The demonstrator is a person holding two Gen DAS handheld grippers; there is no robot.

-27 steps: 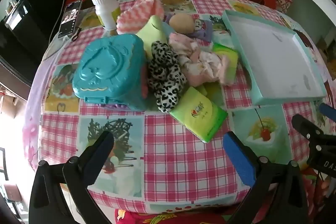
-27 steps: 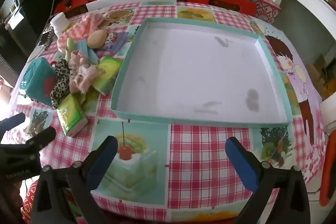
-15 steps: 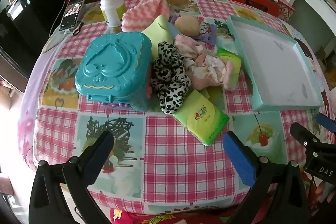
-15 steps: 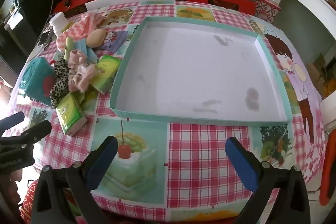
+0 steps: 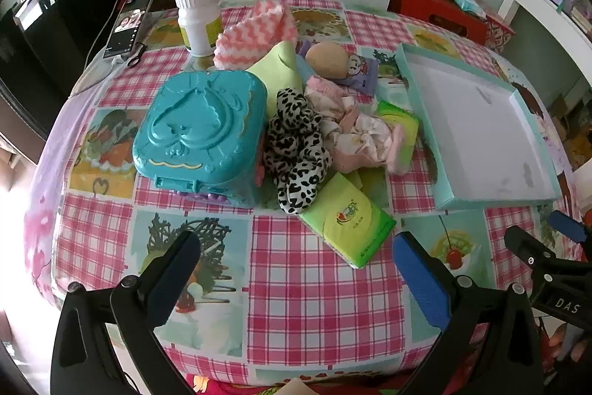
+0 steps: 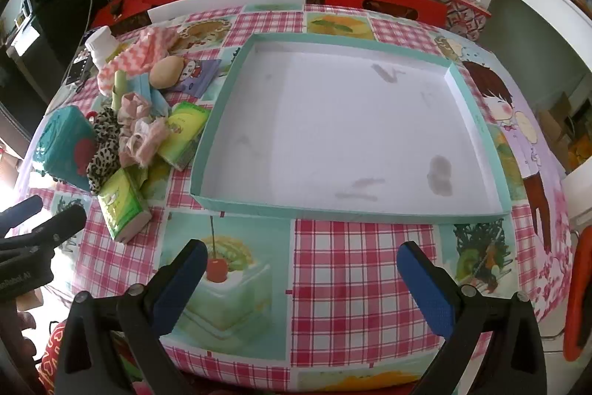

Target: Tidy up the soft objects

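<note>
Jaws of the left gripper (image 5: 296, 269) stand spread wide with nothing between them above the bench (image 5: 314, 302), and the pile of soft things lies ahead at about twelve o'clock: the leopard scrunchie (image 5: 296, 150) nearest the middle, the green tissue pack (image 5: 347, 223) closest, its long axis slanting from ten to four o'clock. Jaws of the right gripper (image 6: 301, 269) are equally released and face the empty teal tray (image 6: 347, 210) at twelve, with the pile off at ten o'clock, so I judge the left hand the nearer one for a first pick.

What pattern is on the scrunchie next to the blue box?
Black and white leopard spots on the scrunchie; it shows best in the left wrist view.
</note>
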